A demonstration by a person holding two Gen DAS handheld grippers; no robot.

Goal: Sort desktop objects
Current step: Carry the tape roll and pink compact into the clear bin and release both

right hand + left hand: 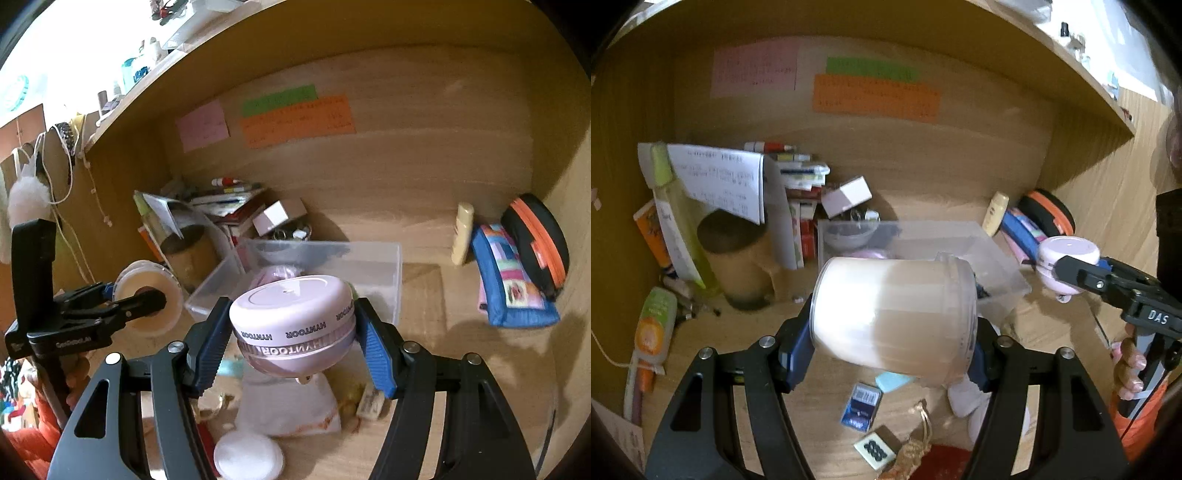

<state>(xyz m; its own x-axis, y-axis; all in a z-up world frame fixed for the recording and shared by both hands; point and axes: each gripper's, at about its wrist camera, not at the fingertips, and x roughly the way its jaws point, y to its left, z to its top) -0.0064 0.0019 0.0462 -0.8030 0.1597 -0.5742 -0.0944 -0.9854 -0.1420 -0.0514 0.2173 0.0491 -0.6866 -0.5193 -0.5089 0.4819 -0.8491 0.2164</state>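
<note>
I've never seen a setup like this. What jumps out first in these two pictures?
Two black clamps each hold something above a messy wooden desk. The left gripper squeezes a big translucent white jar tipped on its side, and the right gripper grips a round pink case printed HYNTOOR. Behind both sits a clear plastic bin, and bright orange notes are stuck on the back wall.
</note>
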